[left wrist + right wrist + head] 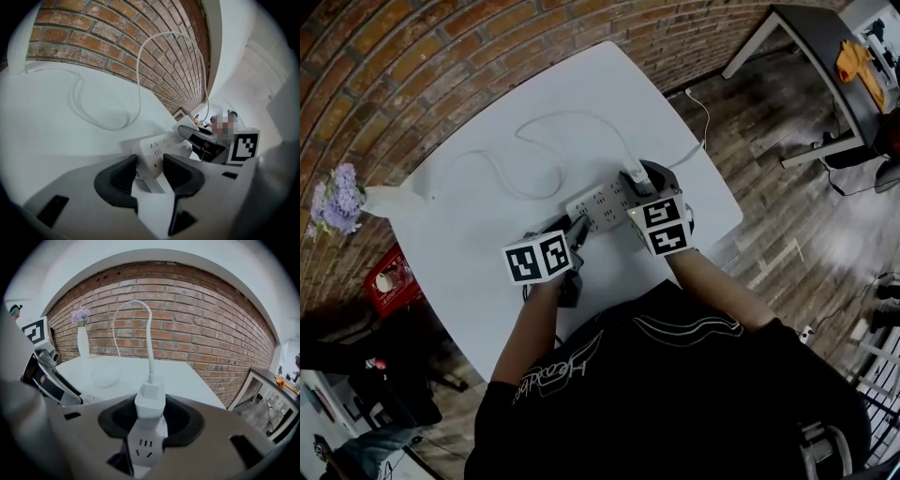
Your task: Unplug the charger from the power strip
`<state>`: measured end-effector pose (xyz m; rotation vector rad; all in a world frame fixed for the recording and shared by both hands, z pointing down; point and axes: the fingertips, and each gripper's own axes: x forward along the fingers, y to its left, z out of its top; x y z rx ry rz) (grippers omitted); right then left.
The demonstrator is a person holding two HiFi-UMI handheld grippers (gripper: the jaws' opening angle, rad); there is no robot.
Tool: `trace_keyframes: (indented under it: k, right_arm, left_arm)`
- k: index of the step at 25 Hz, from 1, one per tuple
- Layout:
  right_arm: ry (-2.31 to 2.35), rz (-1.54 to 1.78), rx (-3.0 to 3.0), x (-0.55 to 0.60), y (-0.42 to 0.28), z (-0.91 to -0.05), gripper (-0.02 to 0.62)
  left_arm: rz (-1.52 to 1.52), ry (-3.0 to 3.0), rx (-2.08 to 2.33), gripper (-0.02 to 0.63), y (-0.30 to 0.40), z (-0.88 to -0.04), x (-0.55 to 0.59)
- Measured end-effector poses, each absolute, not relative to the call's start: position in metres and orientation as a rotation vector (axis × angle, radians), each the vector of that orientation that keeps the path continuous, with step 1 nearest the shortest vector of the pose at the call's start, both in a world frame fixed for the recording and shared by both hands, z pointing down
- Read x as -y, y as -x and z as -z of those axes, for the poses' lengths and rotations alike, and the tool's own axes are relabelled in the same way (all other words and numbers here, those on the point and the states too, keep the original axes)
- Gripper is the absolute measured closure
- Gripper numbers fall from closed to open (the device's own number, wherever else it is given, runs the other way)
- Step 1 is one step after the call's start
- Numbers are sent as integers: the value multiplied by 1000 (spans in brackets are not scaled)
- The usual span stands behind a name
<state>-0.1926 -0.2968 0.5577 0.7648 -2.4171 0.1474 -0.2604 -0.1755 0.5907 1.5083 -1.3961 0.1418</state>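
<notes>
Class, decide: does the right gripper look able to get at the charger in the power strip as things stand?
Probably yes: the charger already stands between the right gripper's jaws, which seem to press its sides, with nothing blocking it. The left gripper clamps the power strip.

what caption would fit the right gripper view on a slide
Right gripper closed on the charger, plugged into the strip, its cable arching up before a brick wall.

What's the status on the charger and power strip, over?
Left gripper fingers clamped on power strip end. Right gripper fingers closed on charger, plugged in. Nothing blocking the pull.
</notes>
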Motion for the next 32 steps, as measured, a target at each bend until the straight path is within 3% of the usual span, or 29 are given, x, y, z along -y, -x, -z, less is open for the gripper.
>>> trace_keyframes:
  k: [17,23,32]
  right_arm:
    - [-744,-174,2429,294,194,-554,477]
    - [-700,-381,2470,300,190,-559,477]
    - [-721,-243,2433,296,194,-554,477]
  left_arm:
    - [-141,-1496,1396,423,260,-592,176]
    - [-132,-1504,1389,422,261,-593,176]
    - [-130,-1495,1364,419,260,-593,178]
